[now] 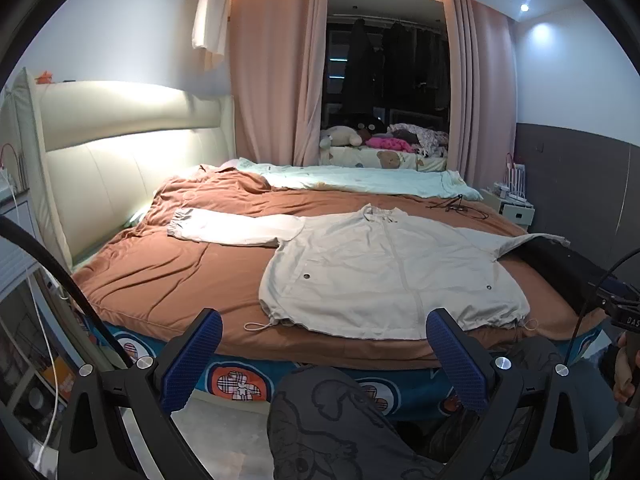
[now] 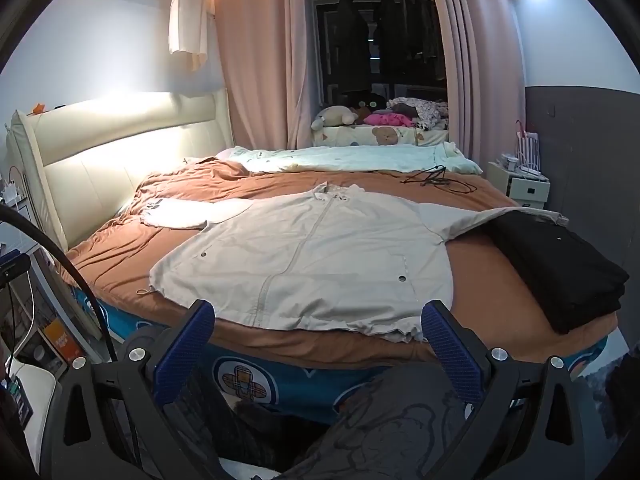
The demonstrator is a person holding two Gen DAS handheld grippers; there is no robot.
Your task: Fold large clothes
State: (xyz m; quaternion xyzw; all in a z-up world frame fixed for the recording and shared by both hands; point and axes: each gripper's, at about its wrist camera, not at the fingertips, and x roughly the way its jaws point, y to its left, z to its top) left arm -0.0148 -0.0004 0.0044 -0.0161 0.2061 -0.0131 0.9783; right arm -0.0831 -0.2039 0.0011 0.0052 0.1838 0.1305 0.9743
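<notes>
Hidden: the jacket's (image 1: 384, 272) right sleeve runs off under a folded black stack (image 2: 560, 268) at the bed's right edge; its cuff is mostly covered.
Cut off: in the left wrist view the black stack is partly blocked by the other tool's body.
Hard to make out: small items on the nightstand (image 2: 524, 188); dark tangle of cord (image 2: 436, 178) on the brown blanket (image 1: 180, 280).
Jacket: beige, zip-front, spread flat and face up on the blanket, hem toward the near bed edge, left sleeve stretched toward the headboard (image 1: 120, 152).
Left gripper (image 1: 324, 356): fingers spread wide, nothing between them, short of the hem.
Right gripper (image 2: 318, 344): fingers spread wide, empty; hem just beyond the tips, contact not clear.
Person: patterned grey trousers (image 1: 332, 420) below both tools.
</notes>
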